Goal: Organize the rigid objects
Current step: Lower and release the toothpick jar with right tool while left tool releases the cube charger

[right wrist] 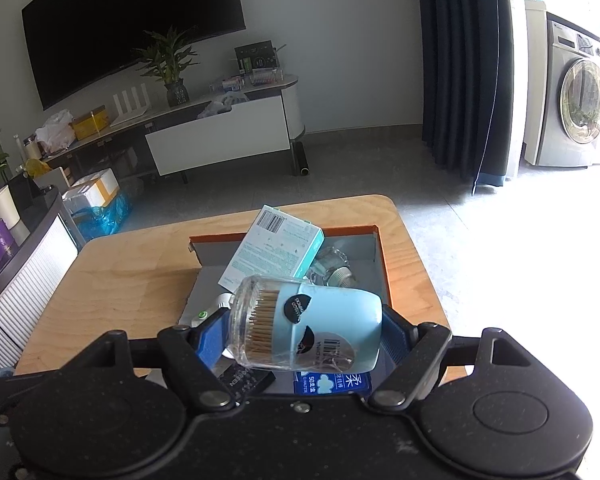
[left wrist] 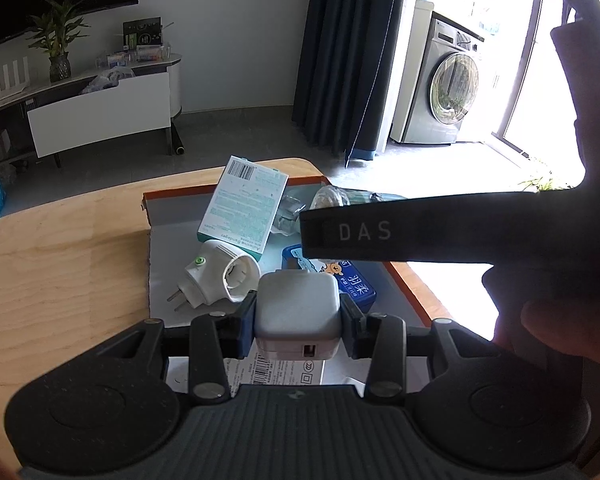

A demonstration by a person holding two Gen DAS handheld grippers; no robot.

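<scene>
My left gripper (left wrist: pixel 298 318) is shut on a white cube-shaped USB charger (left wrist: pixel 296 304), held just above the near end of an orange-rimmed tray (left wrist: pixel 172 195). My right gripper (right wrist: pixel 305 330) is shut on a toothpick jar (right wrist: pixel 306 326) with a clear lid end and a light blue label. The jar lies sideways between the blue pads, over the same tray (right wrist: pixel 383 258). In the tray lie a teal bandage box (left wrist: pixel 244 204) (right wrist: pixel 276 248), a white plug adapter (left wrist: pixel 216 280), a blue carton (left wrist: pixel 358 286) (right wrist: pixel 332 384) and a small glass jar (right wrist: pixel 332 268).
The tray rests on a wooden table (left wrist: pixel 60 264) (right wrist: pixel 132 276) with rounded far corners. A dark strap marked DAS (left wrist: pixel 380 232) and a person's hand (left wrist: pixel 560 320) cross the right of the left wrist view. A black flat item (right wrist: pixel 244 380) lies under the right gripper.
</scene>
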